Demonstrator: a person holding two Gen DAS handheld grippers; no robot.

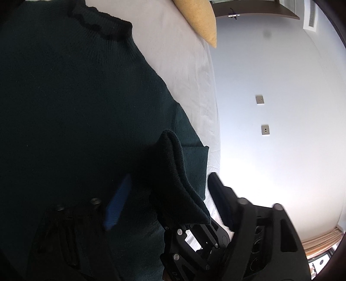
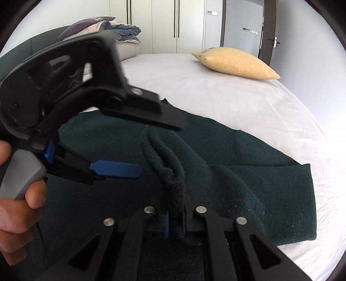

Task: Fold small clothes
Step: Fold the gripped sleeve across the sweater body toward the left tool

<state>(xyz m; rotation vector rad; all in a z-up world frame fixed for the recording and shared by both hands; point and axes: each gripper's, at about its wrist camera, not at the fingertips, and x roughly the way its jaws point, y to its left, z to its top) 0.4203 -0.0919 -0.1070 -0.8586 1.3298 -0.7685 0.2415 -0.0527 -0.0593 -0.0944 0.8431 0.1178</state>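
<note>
A dark green knit sweater (image 1: 75, 97) lies on a white bed sheet (image 1: 183, 64); it also shows in the right wrist view (image 2: 248, 173). My right gripper (image 2: 174, 222) is shut on a raised fold of the sweater's edge (image 2: 170, 173). My left gripper (image 1: 168, 194) is open, its blue-padded finger (image 1: 117, 203) over the sweater and the other finger (image 1: 220, 194) off its edge. It shows in the right wrist view (image 2: 151, 147), open, just left of the pinched fold. The held fold (image 1: 177, 173) and the right gripper rise between the left fingers.
A yellow pillow (image 2: 237, 62) lies at the bed's far right corner, also in the left wrist view (image 1: 199, 19). A pile of bedding (image 2: 116, 32) sits at the head. A white wall with sockets (image 1: 265, 129) flanks the bed. Wardrobe doors (image 2: 177, 23) stand behind.
</note>
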